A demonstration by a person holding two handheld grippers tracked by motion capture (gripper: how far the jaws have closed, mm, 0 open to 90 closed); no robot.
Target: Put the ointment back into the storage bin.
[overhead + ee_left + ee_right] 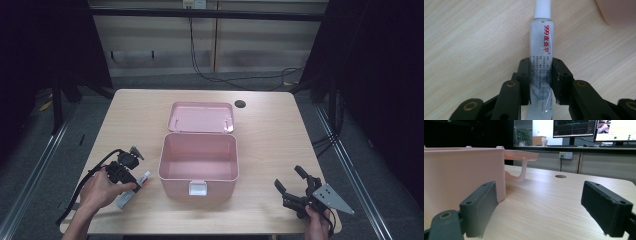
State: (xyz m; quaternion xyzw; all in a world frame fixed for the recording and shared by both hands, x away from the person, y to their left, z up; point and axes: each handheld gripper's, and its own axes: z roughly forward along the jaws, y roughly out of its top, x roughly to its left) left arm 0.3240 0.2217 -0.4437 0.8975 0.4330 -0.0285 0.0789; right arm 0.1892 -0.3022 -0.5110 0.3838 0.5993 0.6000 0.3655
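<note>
The white tube [541, 62], lying on the surface [270, 130] just left of the open pink box [198, 172], is pinched by the left claw [541, 80], nothing is yet boxed, and the right claw [541, 212] is held spread.

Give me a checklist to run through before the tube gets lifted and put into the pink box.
1. Left gripper shut on the tube: ok, both jaws press its lower body.
2. Cap on the tube: ok, white cap in place.
3. Tube off the table: not ok, in the high view it appears to lie on the table beside the box.
4. Box open: ok, lid folded back behind it.
5. Box interior free: ok, nothing seen inside from above.
6. Right gripper out of the way: ok, open, right of the box, holding nothing.
</note>
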